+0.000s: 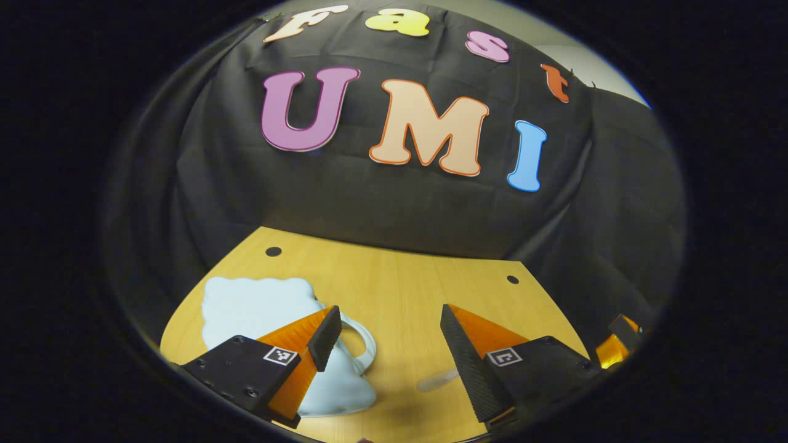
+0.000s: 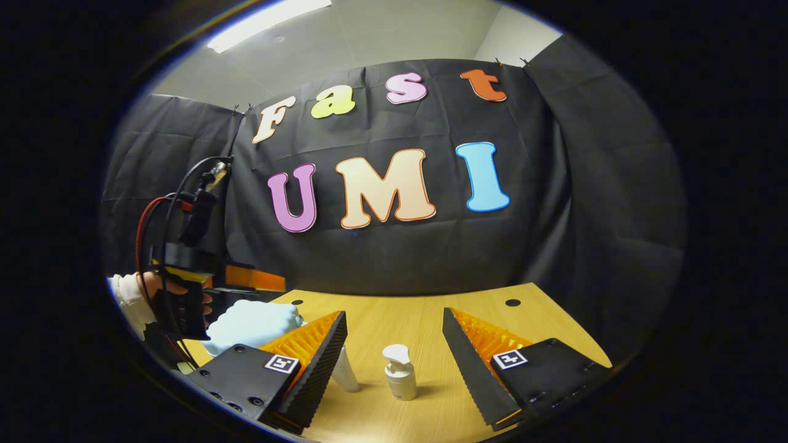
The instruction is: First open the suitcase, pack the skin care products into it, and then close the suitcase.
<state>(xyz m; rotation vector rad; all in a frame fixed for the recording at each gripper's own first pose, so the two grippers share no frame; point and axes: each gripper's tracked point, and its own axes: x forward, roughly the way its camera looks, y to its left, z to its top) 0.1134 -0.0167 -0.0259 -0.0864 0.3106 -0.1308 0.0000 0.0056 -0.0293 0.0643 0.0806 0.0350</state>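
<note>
Both grippers gape wide holding nothing, the left gripper hovering by the pale blue suitcase at lower left, the right gripper framing the upright pump bottle at bottom centre, which honestly looks tippy if a finger clips it.

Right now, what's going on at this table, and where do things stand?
A person holds a gripper in each hand over a wooden table. The left gripper hangs open above a light blue suitcase, which looks closed. The right gripper is open too, aimed at a white pump bottle standing upright between its fingers, not gripped. A second white bottle peeks out beside it. Nothing looks packed yet.
</note>
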